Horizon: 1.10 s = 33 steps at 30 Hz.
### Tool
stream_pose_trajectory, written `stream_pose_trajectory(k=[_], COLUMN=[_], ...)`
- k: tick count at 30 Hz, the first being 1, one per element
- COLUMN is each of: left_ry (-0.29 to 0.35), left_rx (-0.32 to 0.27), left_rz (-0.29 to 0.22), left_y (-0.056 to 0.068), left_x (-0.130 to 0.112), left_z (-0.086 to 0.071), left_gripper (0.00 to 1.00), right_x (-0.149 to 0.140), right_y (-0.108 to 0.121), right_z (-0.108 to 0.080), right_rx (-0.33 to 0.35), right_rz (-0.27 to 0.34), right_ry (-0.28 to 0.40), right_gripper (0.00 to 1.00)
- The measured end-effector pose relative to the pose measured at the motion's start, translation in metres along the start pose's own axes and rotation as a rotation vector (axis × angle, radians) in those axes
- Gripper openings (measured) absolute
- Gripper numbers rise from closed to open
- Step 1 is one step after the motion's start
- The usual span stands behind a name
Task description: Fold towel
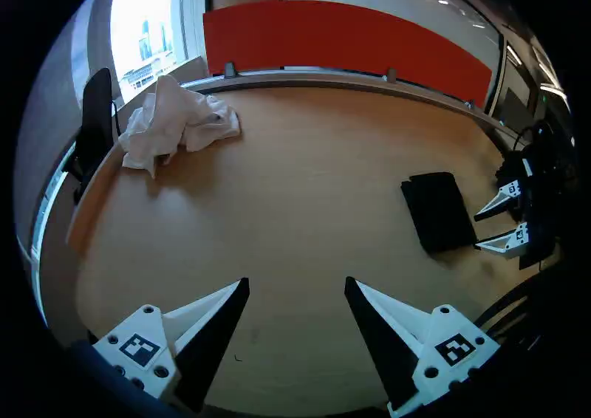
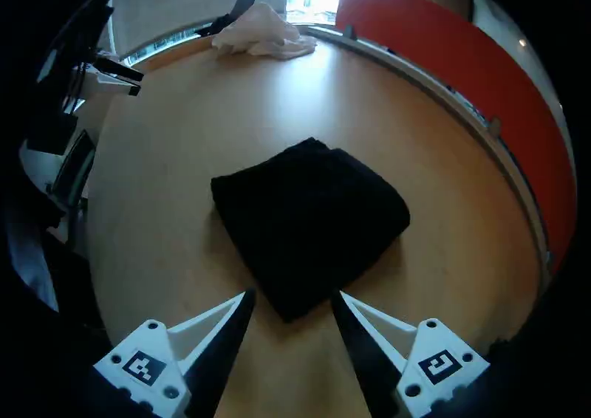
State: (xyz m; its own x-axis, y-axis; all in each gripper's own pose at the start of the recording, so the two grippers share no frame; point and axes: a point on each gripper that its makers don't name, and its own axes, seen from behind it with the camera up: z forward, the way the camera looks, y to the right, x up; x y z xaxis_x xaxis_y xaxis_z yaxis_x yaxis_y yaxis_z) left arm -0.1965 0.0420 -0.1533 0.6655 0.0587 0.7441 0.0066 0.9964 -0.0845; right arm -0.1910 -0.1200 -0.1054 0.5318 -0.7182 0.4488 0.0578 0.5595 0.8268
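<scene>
Black towel (image 2: pixel 310 222), soft and matte, lies folded into a thick, round-cornered rectangle at mid-table. Its near corner reaches between the spread fingers of the right gripper (image 2: pixel 292 303), whose jaws are released, with neither finger seen pressing the cloth. Left gripper (image 1: pixel 295 318) is likewise released, over bare wood and holding nothing. White towel (image 1: pixel 177 122) sits in a crumpled, peaked heap at the far end of the table (image 1: pixel 310 167), well apart from both grippers.

Judgement: the black piece looks finished, and the white heap is probably next. To do that well, draw it clear of the edge, find two adjacent corners, and spread it flat before creasing.

Table is smooth pale wood with a curved edge, and a red partition (image 1: pixel 347 41) backs it.
</scene>
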Motion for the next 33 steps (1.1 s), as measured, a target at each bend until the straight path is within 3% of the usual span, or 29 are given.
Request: stream_pose_trajectory(k=[5,12,18,27,33], left_ry=[0.002,0.002,0.001,0.002,0.002], left_rx=[0.001,0.003,0.004,0.003,0.003], left_rz=[0.001,-0.003,0.0,0.001,0.002], left_y=[0.0,-0.002,-0.002,0.0,0.0], left_x=[0.0,0.001,0.0,0.0,0.0], left_z=[0.0,0.0,0.001,0.001,0.001], left_gripper=[0.96,0.96,0.96,0.96,0.96], right_x=[-0.011,-0.018,-0.02,-0.019,-0.018], right_y=[-0.002,-0.003,-0.004,-0.005,-0.004], right_z=[0.004,0.009,0.009,0.012,0.012], right_rx=[0.006,0.014,0.019,0.019,0.009], right_rz=[0.019,0.045,0.059,0.068,0.067], right_ry=[-0.022,-0.034,-0.034,-0.034,-0.03], right_gripper=[0.68,0.45,0.39,0.14,0.06])
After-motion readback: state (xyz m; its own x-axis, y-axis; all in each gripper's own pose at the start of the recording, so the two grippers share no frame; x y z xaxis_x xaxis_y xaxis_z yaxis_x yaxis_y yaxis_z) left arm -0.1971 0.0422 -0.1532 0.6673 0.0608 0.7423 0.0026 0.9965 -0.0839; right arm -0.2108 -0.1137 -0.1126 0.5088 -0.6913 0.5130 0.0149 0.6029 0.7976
